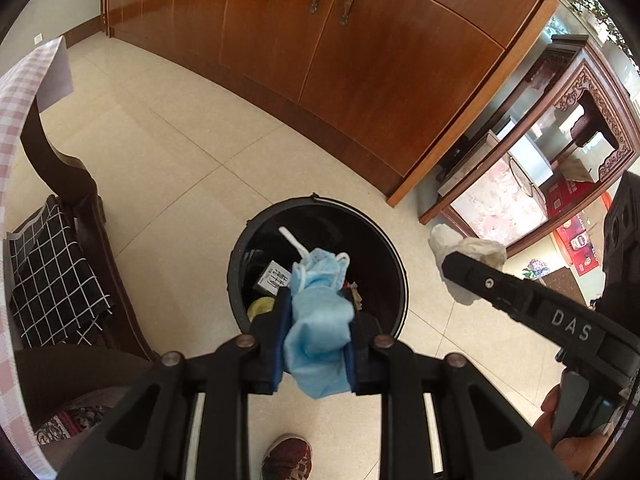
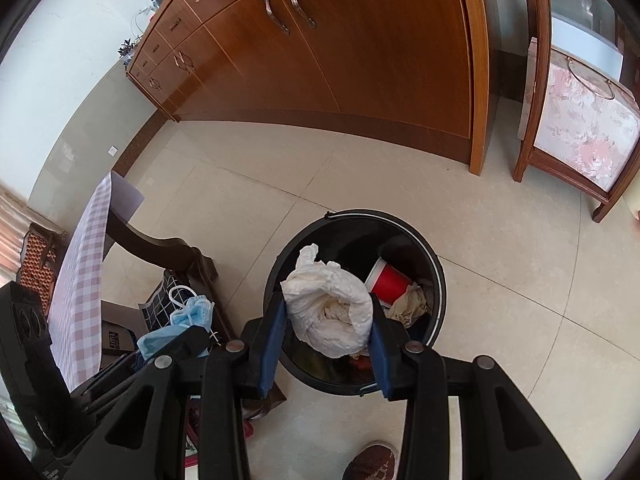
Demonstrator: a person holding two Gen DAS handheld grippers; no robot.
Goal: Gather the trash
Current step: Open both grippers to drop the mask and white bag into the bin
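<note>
My left gripper [image 1: 316, 320] is shut on a crumpled blue face mask [image 1: 318, 320], held right above the black round trash bin [image 1: 240, 248]. My right gripper [image 2: 330, 322] is shut on a wad of white tissue paper [image 2: 332, 312] over the same bin [image 2: 438, 280]. In the left wrist view the right gripper's finger [image 1: 480, 280] and the tissue wad [image 1: 468, 250] hang to the right of the bin. In the right wrist view the mask [image 2: 188, 320] shows at the left. Inside the bin lie a red cup [image 2: 390, 282], brown crumpled paper [image 2: 410, 304], a small box [image 1: 274, 278] and a yellow item [image 1: 260, 307].
A long wooden cabinet [image 1: 360, 60] runs along the far side of the tiled floor. A carved side table [image 1: 580, 128] stands to the right. A table with a pink checked cloth [image 1: 16, 128] and a chair with a black grid cushion [image 1: 52, 272] stand left. A person's shoe [image 1: 288, 458] is below.
</note>
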